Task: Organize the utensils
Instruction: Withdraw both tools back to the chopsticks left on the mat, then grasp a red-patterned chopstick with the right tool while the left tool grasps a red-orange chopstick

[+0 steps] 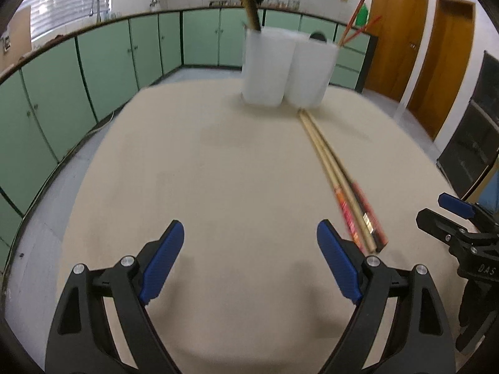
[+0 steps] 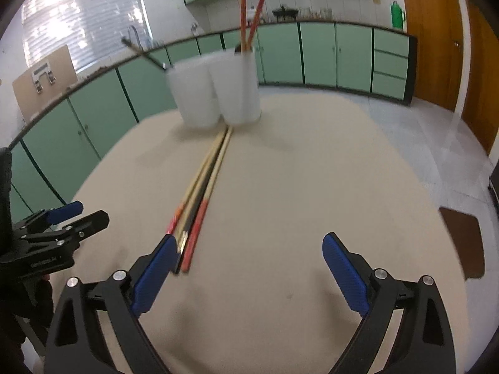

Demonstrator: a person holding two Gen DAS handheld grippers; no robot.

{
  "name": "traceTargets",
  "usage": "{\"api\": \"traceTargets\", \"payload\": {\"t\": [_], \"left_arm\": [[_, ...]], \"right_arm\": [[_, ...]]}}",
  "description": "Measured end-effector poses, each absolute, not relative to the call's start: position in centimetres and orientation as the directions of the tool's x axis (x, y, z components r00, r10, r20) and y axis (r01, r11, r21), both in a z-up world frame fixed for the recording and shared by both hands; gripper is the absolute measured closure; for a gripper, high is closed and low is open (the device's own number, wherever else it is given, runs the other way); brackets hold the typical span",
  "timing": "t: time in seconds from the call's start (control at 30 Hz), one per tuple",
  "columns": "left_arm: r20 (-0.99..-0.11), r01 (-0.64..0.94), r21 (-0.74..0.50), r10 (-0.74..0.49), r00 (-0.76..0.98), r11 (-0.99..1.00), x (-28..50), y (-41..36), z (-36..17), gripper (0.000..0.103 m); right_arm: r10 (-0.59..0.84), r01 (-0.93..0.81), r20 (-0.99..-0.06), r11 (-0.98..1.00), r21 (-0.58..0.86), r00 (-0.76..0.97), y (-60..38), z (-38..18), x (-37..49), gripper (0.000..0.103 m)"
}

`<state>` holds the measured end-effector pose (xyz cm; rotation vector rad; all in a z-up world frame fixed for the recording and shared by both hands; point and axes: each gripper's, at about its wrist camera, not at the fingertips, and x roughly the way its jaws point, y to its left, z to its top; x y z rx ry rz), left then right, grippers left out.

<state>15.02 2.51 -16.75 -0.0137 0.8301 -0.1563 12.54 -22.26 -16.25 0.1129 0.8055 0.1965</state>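
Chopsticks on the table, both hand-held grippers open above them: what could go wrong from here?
1. The chopsticks lie bunched side by side, so a grab may take several at once or scatter them.
2. The right hand-held gripper has its left finger right by their ends and may nudge them.
3. The two white cups stand touching, with sticks already leaning out; a hard insert could tip one.

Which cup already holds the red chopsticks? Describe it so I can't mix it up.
On the beige table, two white cups stand side by side at the far edge. It is the right cup, just beyond the tips of the loose chopsticks. Two red chopsticks stick up from it; the left cup holds a dark utensil.
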Motion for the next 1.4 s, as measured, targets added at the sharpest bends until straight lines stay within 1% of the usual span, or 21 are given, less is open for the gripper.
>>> {"api": "traceTargets", "payload": {"t": [0.03, 0.1, 0.23, 0.3, 0.5, 0.83, 0.93, 1.03, 1.1, 1.23, 1.3, 1.33, 1.4], "left_arm": [[-0.740, 0.131, -0.075, -0.143, 0.657, 0.989, 14.9, 2.6, -17.1, 0.018], [-0.749, 0.127, -0.076, -0.141, 0.647, 0.989, 14.6, 2.7, -17.6, 0.018], [-0.760, 0.120, -0.077, -0.136, 0.635, 0.990, 14.3, 2.9, -18.0, 0.018], [-0.764, 0.117, -0.077, -0.134, 0.631, 0.990, 14.2, 3.0, -18.2, 0.018], [-0.766, 0.113, -0.083, -0.136, 0.628, 0.990, 14.2, 3.1, -18.2, 0.018], [-0.770, 0.110, -0.086, -0.136, 0.623, 0.990, 14.7, 2.8, -18.2, 0.018], [-0.770, 0.107, -0.087, -0.135, 0.623, 0.990, 14.8, 2.7, -18.3, 0.018], [-0.770, 0.105, -0.086, -0.133, 0.624, 0.991, 14.8, 2.7, -18.2, 0.018], [-0.769, 0.105, -0.086, -0.133, 0.625, 0.991, 14.9, 2.8, -18.3, 0.018], [-0.770, 0.106, -0.083, -0.132, 0.625, 0.991, 14.9, 2.6, -18.3, 0.018], [-0.769, 0.108, -0.082, -0.132, 0.625, 0.991, 14.9, 2.6, -18.3, 0.018], [-0.769, 0.109, -0.082, -0.132, 0.625, 0.991, 14.9, 2.6, -18.3, 0.018], [-0.769, 0.112, -0.082, -0.135, 0.624, 0.990, 14.9, 2.4, -18.3, 0.018]], "right_arm": [[0.217, -0.132, -0.710, 0.976, 0.174, 0.670, -22.1, -16.4, 12.5, 0.012], [0.218, -0.138, -0.728, 0.976, 0.168, 0.650, -21.6, -16.8, 12.5, 0.021], [0.232, -0.158, -0.743, 0.973, 0.171, 0.627, -20.8, -17.2, 12.5, 0.034], [0.239, -0.173, -0.750, 0.971, 0.167, 0.617, -20.3, -17.3, 12.4, 0.042], [0.236, -0.195, -0.755, 0.970, 0.145, 0.611, -19.1, -17.4, 12.5, 0.049], [0.204, -0.215, -0.765, 0.973, 0.088, 0.611, -17.7, -17.5, 12.5, 0.054], [0.192, -0.212, -0.766, 0.974, 0.074, 0.613, -17.4, -17.5, 12.5, 0.058], [0.196, -0.221, -0.765, 0.973, 0.073, 0.613, -17.2, -17.4, 12.5, 0.065], [0.200, -0.234, -0.764, 0.970, 0.067, 0.613, -16.9, -17.4, 12.5, 0.073], [0.210, -0.256, -0.765, 0.965, 0.061, 0.608, -16.2, -17.4, 12.5, 0.083], [0.224, -0.270, -0.766, 0.960, 0.068, 0.602, -16.0, -17.5, 12.7, 0.092], [0.228, -0.274, -0.767, 0.959, 0.070, 0.600, -15.9, -17.5, 12.7, 0.095], [0.233, -0.275, -0.766, 0.958, 0.077, 0.599, -15.9, -17.5, 12.8, 0.095]]}}
